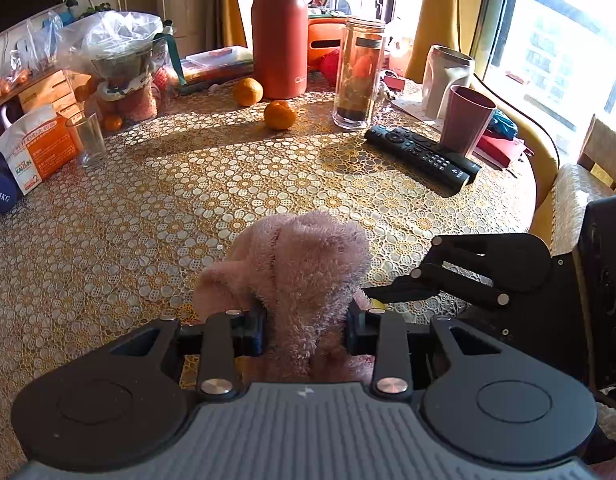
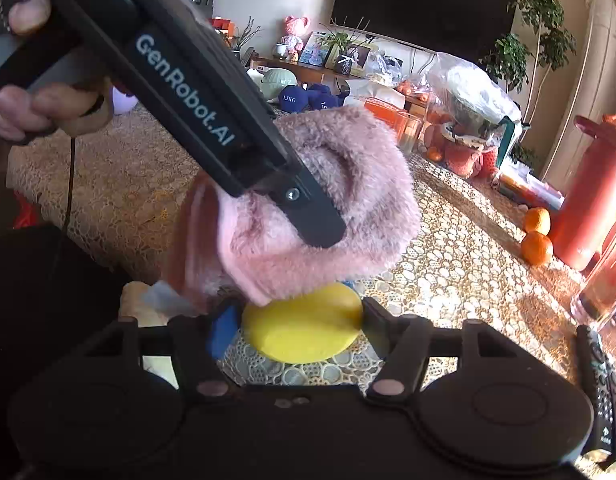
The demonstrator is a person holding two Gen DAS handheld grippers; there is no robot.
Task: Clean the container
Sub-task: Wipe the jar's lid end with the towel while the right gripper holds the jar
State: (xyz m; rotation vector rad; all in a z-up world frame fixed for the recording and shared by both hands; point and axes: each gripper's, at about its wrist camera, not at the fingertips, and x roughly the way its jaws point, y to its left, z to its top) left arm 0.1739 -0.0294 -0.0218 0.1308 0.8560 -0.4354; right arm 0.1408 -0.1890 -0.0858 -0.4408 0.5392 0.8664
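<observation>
My left gripper [image 1: 305, 320] is shut on a fluffy pink cloth [image 1: 299, 264], which bunches up ahead of its fingers. In the right wrist view the same cloth [image 2: 348, 200] presses down on the top edge of a round yellow container [image 2: 303, 330]. My right gripper [image 2: 299, 330] is shut on that container, just above the lace tablecloth [image 2: 448, 280]. The left gripper's black body [image 2: 179, 92] crosses from the upper left, with a hand [image 2: 39, 112] on its handle. From the left wrist, the right gripper [image 1: 384, 294] sits close on the right, and a sliver of yellow shows at its tip.
Further back on the table stand a red bottle [image 1: 279, 32], two oranges [image 1: 279, 115], a glass jar [image 1: 358, 74], a purple cup [image 1: 466, 120], two remotes [image 1: 424, 156] and a drinking glass [image 1: 87, 138]. An orange box [image 1: 39, 152] and bagged items sit left. A chair [image 1: 580, 188] stands right.
</observation>
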